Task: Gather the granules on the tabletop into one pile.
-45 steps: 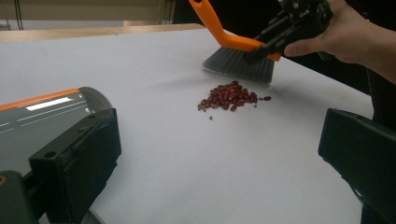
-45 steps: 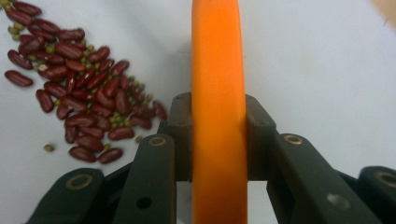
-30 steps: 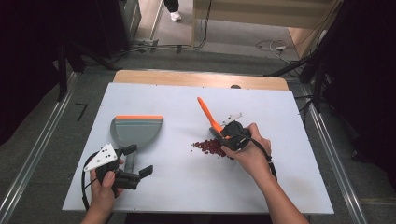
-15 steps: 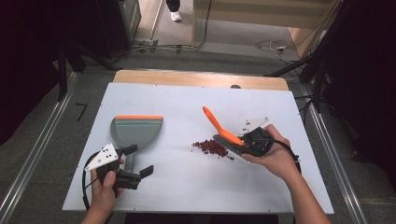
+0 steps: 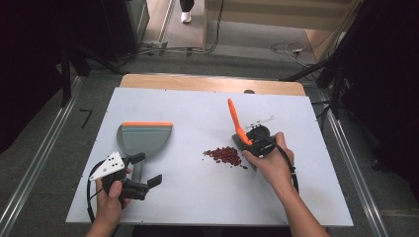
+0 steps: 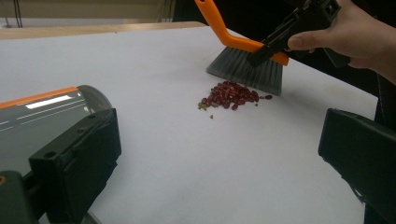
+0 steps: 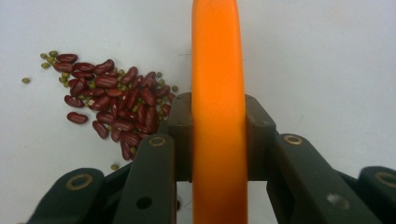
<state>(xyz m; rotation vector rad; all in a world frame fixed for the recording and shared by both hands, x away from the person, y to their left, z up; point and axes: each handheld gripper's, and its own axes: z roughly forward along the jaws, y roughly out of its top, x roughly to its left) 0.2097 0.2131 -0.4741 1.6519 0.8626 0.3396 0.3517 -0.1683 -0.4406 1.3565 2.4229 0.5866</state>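
A pile of dark red beans mixed with small green ones (image 5: 225, 155) (image 6: 231, 94) (image 7: 112, 100) lies mid-table. My right gripper (image 5: 253, 140) (image 7: 218, 122) is shut on the orange handle of a hand brush (image 5: 234, 118) (image 7: 218, 56). The brush's grey bristles (image 6: 247, 72) rest on the table just right of the pile. A grey dustpan with an orange lip (image 5: 146, 137) (image 6: 42, 116) lies to the left. My left gripper (image 5: 146, 169) (image 6: 219, 158) is open beside the dustpan's handle, with bare table between its jaws.
The white tabletop (image 5: 197, 197) ends in a wooden strip (image 5: 207, 83) at the far side. Cables (image 5: 286, 48) lie on the floor beyond. Metal rails (image 5: 39, 168) run along both sides of the table.
The right gripper swung the brush out to the right and brought it back beside the bean pile, handle now more upright. The left gripper and dustpan stayed still.
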